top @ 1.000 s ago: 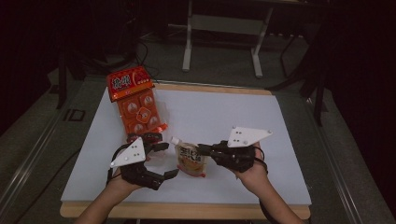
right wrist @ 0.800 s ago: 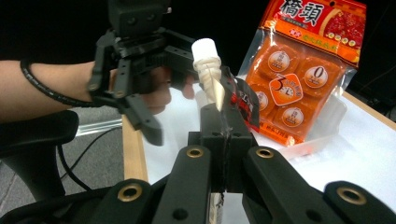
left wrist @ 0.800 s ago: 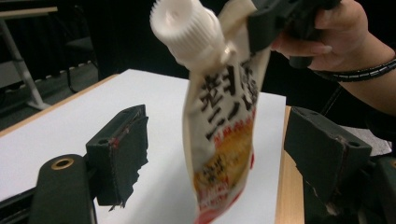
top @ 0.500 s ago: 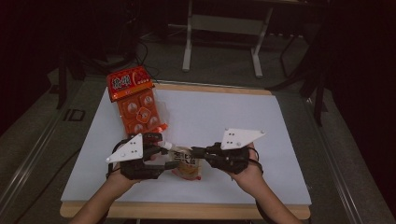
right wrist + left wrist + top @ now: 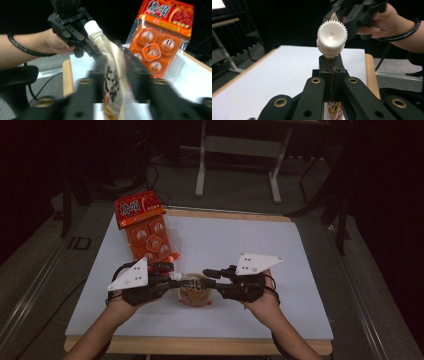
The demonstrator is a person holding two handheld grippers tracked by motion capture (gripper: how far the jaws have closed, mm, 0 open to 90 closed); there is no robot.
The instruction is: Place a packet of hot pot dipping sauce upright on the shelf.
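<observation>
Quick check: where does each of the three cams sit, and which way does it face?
High view: above the near table edge, looking forward and down; both forearms, left gripper, right gripper.
Left gripper view: along shut jaws pinching the spout pouch; opposite hand beyond.
Right gripper view: along blurred jaws at the pouch, orange pack behind.
All share the pouch.

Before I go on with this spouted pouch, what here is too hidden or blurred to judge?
- Right gripper: its fingers are motion-blurred in the right gripper view; contact with the pouch unclear.
- Pouch body: in the left gripper view, hidden behind the left gripper, beyond the white cap.
- Pouch print: too small in the high view.
</observation>
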